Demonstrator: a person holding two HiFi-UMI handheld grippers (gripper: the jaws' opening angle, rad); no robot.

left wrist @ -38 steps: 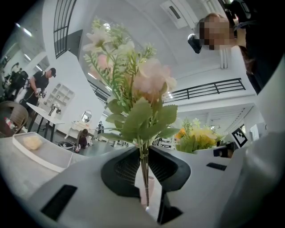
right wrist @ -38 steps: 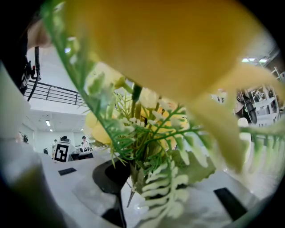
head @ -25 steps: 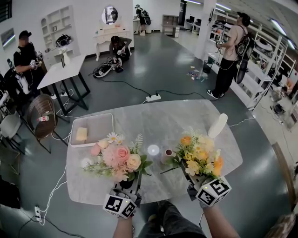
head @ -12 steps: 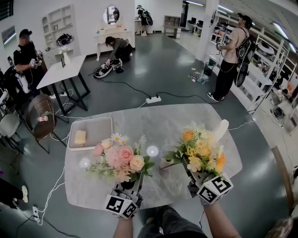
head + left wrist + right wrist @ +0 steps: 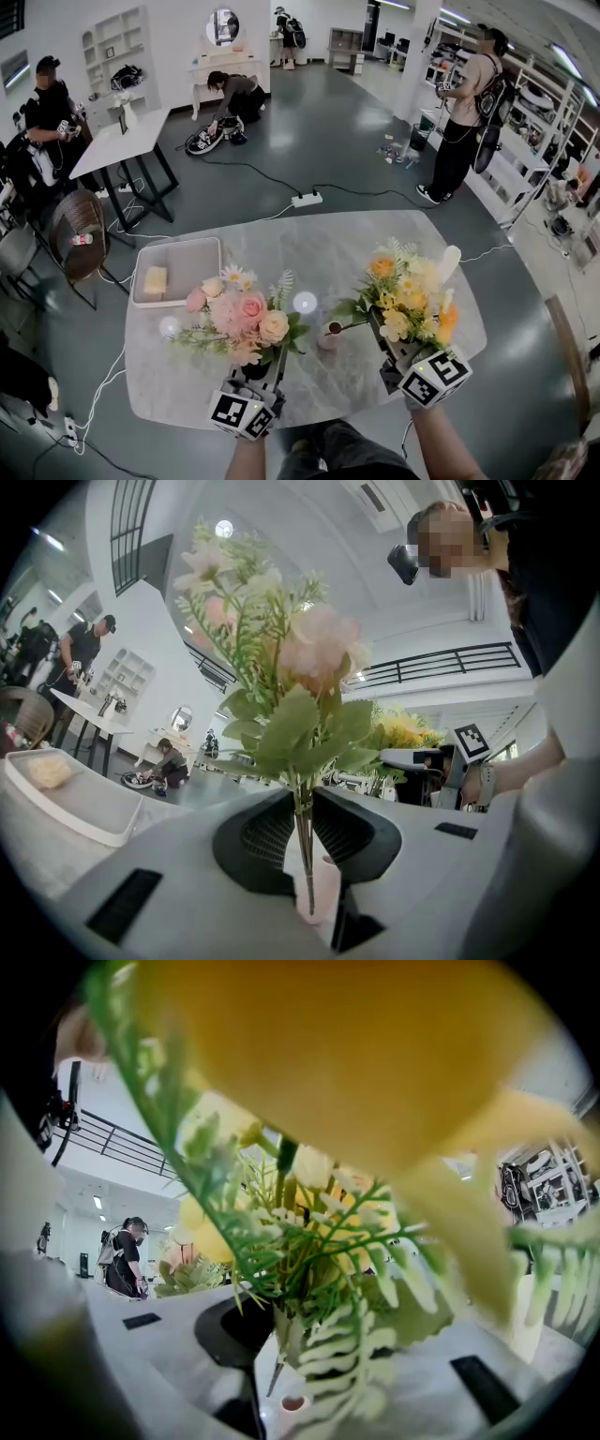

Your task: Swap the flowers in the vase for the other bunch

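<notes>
Head view, vase (image 5: pixel 330 334) ctr table (image 5: pixel 281 246), edges far

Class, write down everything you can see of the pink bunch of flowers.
The pink bunch mixes pale pink and cream roses, white daisies, a fern sprig and green leaves, all artificial-looking. Its thin stems are pinched near their ends between the jaws of the left gripper, which holds it roughly upright above the marble table. Nothing else touches it.
</notes>
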